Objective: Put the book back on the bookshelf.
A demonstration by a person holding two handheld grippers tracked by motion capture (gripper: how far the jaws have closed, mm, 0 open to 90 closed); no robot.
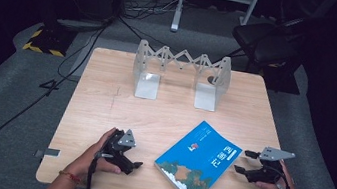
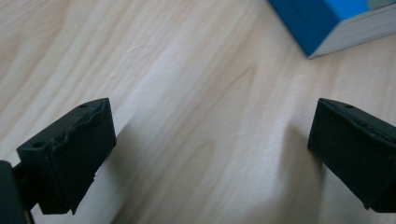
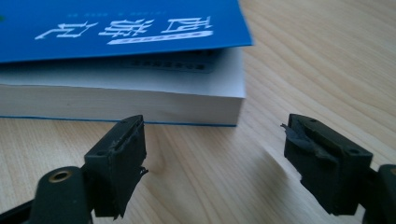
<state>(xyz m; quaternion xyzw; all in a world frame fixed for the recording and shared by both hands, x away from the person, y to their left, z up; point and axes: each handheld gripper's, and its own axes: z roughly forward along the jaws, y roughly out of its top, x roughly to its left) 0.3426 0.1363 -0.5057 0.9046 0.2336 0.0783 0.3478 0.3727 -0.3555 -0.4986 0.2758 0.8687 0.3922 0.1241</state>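
A blue paperback book (image 1: pixel 199 162) with white characters on its cover lies flat at the table's front, between my two grippers. My left gripper (image 1: pixel 135 164) rests low on the wood to the book's left, open with nothing between its fingers. In the left gripper view (image 2: pixel 210 149) a corner of the book (image 2: pixel 327 23) lies at the top right, well ahead of the jaws. My right gripper (image 1: pixel 242 161) is open just off the book's right edge. In the right gripper view (image 3: pixel 215 158) the jaws face the page edge of the book (image 3: pixel 121 100), and the cover curls up slightly.
A metal extendable bookend rack (image 1: pixel 182 74) stands empty at the back of the wooden table (image 1: pixel 105 95). Bare wood lies between the rack and the book. Cables (image 1: pixel 76 55), a yellow-black striped base (image 1: pixel 42 43) and a dark chair (image 1: pixel 266 38) stand on the floor behind the table.
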